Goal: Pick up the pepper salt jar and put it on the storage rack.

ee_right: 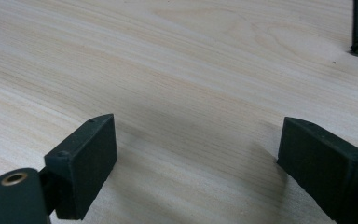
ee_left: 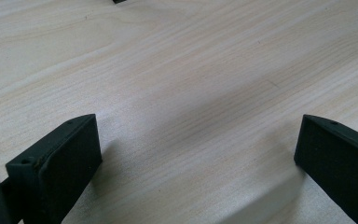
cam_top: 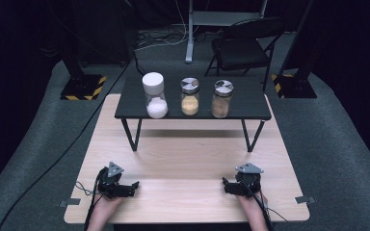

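3 jars stand upright in a row on the black shelf [cam_top: 250, 108], well ahead of both grippers: white-lidded jar [cam_top: 154, 95], middle jar [cam_top: 190, 96], right jar [cam_top: 221, 98]. Left gripper [cam_top: 134, 185] and right gripper [cam_top: 225, 183] rest on the wooden table [cam_top: 183, 163], jaws wide and empty (the right one sits nearer the right jar).

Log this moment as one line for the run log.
left tool: open, empty, on table | right tool: open, empty, on table | three jars: untouched on black shelf
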The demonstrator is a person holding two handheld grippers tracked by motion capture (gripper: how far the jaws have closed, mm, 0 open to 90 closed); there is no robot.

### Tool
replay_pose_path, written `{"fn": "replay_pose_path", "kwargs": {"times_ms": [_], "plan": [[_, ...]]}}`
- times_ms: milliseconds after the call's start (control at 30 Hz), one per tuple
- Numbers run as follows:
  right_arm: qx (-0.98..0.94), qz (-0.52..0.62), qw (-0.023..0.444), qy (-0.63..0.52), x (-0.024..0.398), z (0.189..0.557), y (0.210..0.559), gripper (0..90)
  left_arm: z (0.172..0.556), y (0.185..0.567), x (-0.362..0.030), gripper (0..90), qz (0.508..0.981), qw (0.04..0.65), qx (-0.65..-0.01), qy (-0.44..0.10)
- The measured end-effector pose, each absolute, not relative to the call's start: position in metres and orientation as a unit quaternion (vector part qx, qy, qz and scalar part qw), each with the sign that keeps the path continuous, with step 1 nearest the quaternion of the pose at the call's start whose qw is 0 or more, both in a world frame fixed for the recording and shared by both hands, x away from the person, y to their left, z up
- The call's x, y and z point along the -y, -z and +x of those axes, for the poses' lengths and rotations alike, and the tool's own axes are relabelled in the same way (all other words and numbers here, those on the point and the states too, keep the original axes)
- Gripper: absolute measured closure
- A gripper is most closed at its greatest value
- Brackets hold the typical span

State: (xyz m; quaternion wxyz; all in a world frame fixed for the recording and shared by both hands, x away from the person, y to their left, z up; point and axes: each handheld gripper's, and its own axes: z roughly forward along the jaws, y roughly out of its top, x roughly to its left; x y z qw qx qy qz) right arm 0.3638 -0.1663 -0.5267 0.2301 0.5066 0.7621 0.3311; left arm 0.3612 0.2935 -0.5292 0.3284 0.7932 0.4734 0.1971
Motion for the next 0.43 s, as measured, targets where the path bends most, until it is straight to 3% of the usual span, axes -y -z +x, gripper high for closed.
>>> {"fn": "replay_pose_path", "kwargs": {"times_ms": [433], "plan": [[-0.762, 0.510, 0.221, -0.332, 0.1676, 0.3647, 0.5270, 9.3, 0.3612, 0.5292, -0.2935, 0.2, 0.793, 0.328, -0.473, -0.197]]}}
